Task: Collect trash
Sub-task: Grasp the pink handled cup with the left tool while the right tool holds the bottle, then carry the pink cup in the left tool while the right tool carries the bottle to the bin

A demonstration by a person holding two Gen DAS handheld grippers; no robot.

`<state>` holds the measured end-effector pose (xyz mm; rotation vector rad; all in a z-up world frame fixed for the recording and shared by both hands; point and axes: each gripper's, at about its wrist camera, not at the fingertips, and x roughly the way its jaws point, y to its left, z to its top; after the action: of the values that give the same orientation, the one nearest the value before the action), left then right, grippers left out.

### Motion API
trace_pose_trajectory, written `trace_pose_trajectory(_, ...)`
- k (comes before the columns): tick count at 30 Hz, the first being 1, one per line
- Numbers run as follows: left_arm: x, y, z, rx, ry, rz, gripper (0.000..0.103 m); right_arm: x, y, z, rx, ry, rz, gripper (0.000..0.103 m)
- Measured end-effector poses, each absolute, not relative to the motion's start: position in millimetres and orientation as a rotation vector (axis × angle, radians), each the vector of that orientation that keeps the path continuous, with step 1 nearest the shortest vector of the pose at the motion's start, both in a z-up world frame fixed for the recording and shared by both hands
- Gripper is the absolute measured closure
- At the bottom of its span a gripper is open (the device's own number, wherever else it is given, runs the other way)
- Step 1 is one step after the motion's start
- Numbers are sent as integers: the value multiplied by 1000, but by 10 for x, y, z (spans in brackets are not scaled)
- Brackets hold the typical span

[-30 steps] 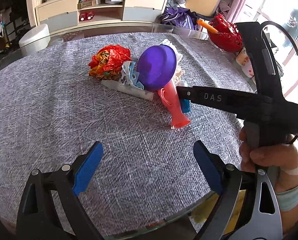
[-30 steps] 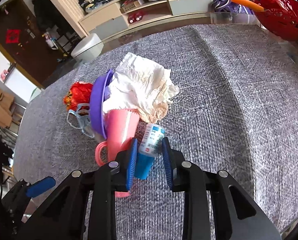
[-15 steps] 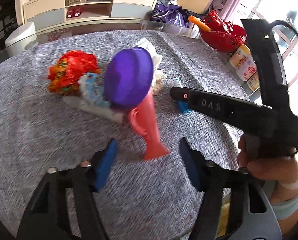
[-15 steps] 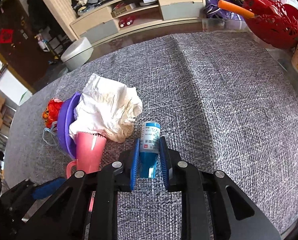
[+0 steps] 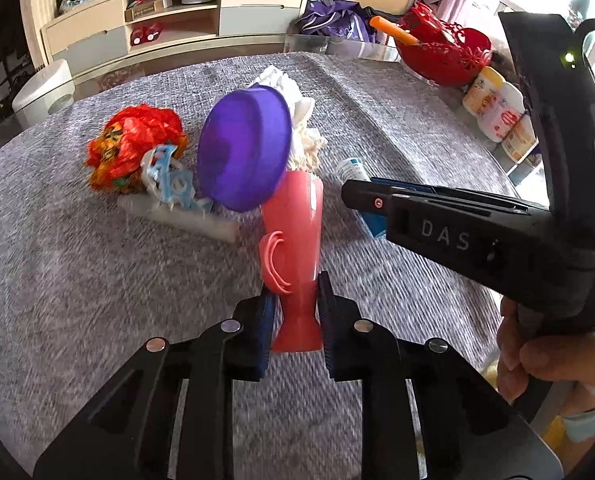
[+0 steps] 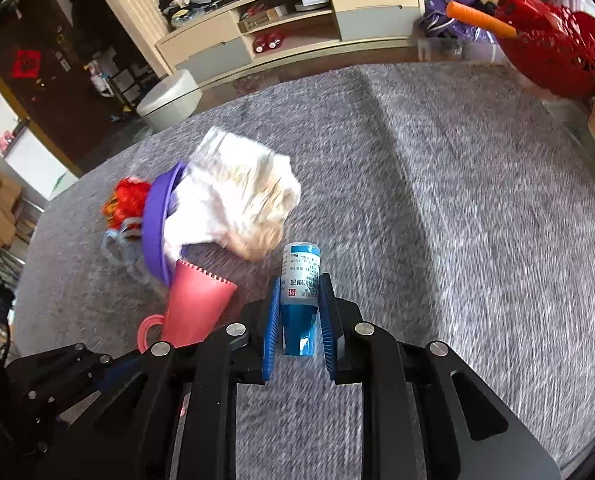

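My left gripper [image 5: 295, 312] is shut on the base of a pink cup [image 5: 293, 236] with a handle; the cup [image 6: 195, 308] lies on the grey tablecloth, its mouth towards a tilted purple bowl [image 5: 243, 146]. My right gripper [image 6: 297, 312] is shut on a small blue and white bottle [image 6: 299, 280], which also shows in the left wrist view [image 5: 355, 170]. Crumpled white paper [image 6: 237, 196] lies against the bowl [image 6: 157, 220]. A red crumpled wrapper [image 5: 133, 144] and a blue face mask [image 5: 169, 176] lie left of the bowl.
A red basket [image 5: 443, 54] with an orange stick and several white bottles [image 5: 497, 114] stand at the table's far right edge. A low cabinet [image 5: 177, 20] and a white stool [image 5: 45, 90] are beyond the table. The tablecloth [image 6: 477, 220] is bare on the right.
My left gripper moved forward to the pink cup and closed on its base. My right gripper tightened on the blue bottle and shifted it slightly right, away from the cup.
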<state>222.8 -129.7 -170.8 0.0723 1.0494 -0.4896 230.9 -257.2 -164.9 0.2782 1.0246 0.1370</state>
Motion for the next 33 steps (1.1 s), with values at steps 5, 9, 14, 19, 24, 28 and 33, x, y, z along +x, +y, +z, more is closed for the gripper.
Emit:
trace_pose_trajectory(5,1900,-1123,-1588,71,1036,-481,84,1939,-2518,-1483,285,1008,153,83)
trace_pose_trajectory(9,1611,-954,-1482,57,1018,-460,84,1668,-2437,-1393,283,1005,172,83)
trace_pose_trajectory(14,1222,-773,-1360,41,996,-440,84,1270,-2300,-1310,284,1002,208,83)
trace_pose_trajectory(19,830,-608,-1301,24,973,-440,84,937,-2160,-1268,264,998,240,83)
trace_pose_trajectory(24,529,-456,-1427,35,994,-431,84,652,-2026,-1350,262,1016,266,83)
trace_pose_trajectory(28,303,-322,-1614,28,1024,-414,84,451,-1898,-1518,252,1049,286,83)
trace_pose_trajectory(33,118,-251,-1864,-4,1067,-409,84,290,-1801,-1795,250,1101,299,83)
